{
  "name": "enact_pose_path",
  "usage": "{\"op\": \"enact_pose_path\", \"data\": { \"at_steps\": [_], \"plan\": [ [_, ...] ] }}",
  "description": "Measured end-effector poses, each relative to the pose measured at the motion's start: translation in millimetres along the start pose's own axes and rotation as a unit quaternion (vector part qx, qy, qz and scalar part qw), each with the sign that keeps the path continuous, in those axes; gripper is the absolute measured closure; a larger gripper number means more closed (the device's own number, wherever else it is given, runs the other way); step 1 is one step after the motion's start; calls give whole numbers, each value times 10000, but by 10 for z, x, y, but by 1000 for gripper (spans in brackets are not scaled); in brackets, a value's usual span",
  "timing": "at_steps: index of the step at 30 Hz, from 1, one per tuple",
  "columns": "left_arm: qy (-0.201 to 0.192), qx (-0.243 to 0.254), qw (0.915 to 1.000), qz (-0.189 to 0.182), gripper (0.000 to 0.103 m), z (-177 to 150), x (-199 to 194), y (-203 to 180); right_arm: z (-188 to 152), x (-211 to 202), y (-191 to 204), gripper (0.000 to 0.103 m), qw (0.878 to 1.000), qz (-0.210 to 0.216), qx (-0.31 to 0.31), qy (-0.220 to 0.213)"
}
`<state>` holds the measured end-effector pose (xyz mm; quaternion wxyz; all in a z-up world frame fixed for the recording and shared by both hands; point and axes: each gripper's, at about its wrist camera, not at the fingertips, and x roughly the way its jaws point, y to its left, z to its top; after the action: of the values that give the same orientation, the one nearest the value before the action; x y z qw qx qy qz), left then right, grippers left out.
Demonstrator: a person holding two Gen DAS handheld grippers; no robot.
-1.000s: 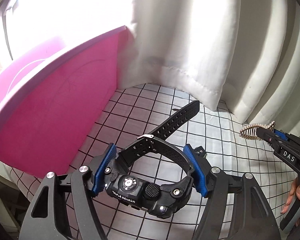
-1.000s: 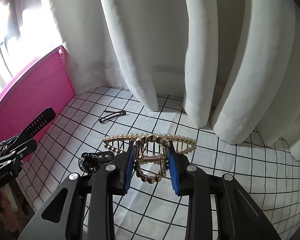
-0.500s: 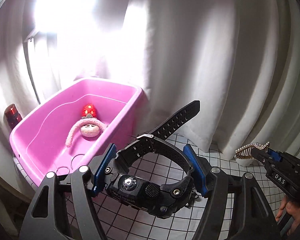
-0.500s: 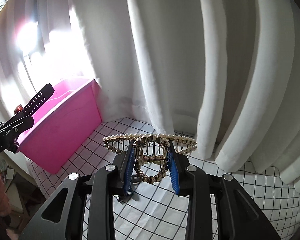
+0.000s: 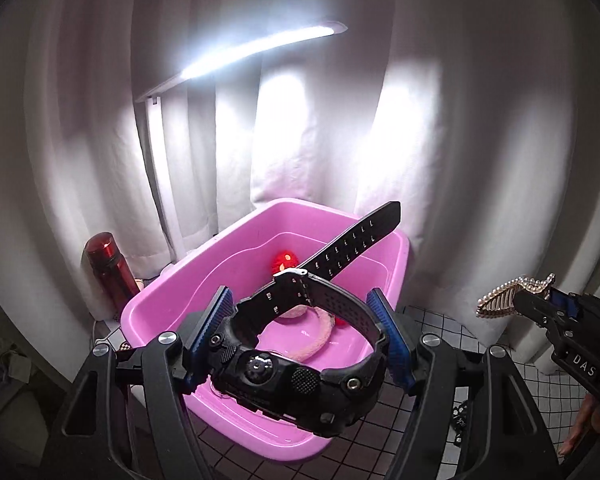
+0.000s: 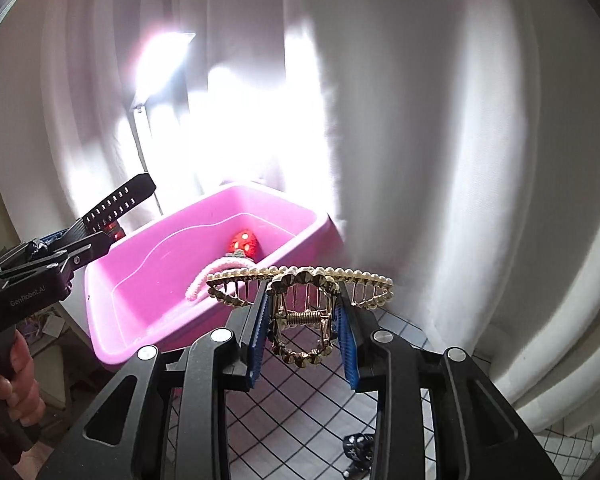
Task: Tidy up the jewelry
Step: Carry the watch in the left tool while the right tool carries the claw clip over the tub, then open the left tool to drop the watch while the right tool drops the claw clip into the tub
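Note:
My left gripper (image 5: 300, 340) is shut on a black sports watch (image 5: 292, 376), held in the air above the near end of a pink plastic tub (image 5: 172, 292). The watch strap sticks up to the right. My right gripper (image 6: 302, 340) is shut on a gold claw hair clip with pearls (image 6: 300, 296), raised above the table to the right of the tub (image 6: 300, 216). The clip also shows at the right in the left wrist view (image 5: 512, 292). The left gripper with the strap shows at the left in the right wrist view (image 6: 56, 252). A pink headband with a red strawberry (image 6: 242, 244) lies in the tub.
White curtains hang behind everything. A lit white lamp bar (image 5: 260, 48) stands above the tub. A red bottle (image 5: 108, 268) stands left of the tub. The table has a white cloth with a black grid (image 6: 300, 420); a small black item (image 6: 356, 444) lies on it.
Both grippers have risen and tilted up with their objects. The left one has moved over the tub, whose inside now shows. The lamp has come into view.

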<state>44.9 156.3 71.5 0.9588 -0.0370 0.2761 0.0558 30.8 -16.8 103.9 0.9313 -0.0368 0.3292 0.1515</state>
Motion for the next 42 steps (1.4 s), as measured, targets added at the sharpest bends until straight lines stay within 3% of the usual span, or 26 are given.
{"op": "enact_pose_path", "data": {
  "at_steps": [9, 17, 30, 40, 41, 42],
  "plan": [
    [197, -292, 9990, 266, 36, 26, 360, 580, 384, 527, 607, 73, 9987, 300, -406, 73],
    [662, -409, 9963, 364, 36, -70, 806, 867, 529, 1113, 975, 73, 9963, 330, -703, 379],
    [1060, -294, 9927, 496, 36, -147, 1159, 898, 488, 1906, 1174, 73, 9902, 112, -913, 1055],
    [1354, -407, 9882, 584, 35, -208, 1277, 970, 431, 2128, 1120, 72, 9867, -172, -879, 1357],
    [1339, -406, 9882, 619, 35, -208, 1273, 974, 435, 2114, 1115, 70, 9869, -199, -885, 1332],
    [1300, -387, 9885, 663, 33, -200, 1259, 971, 444, 2105, 1112, 61, 9870, -246, -892, 1311]
  ]
}}
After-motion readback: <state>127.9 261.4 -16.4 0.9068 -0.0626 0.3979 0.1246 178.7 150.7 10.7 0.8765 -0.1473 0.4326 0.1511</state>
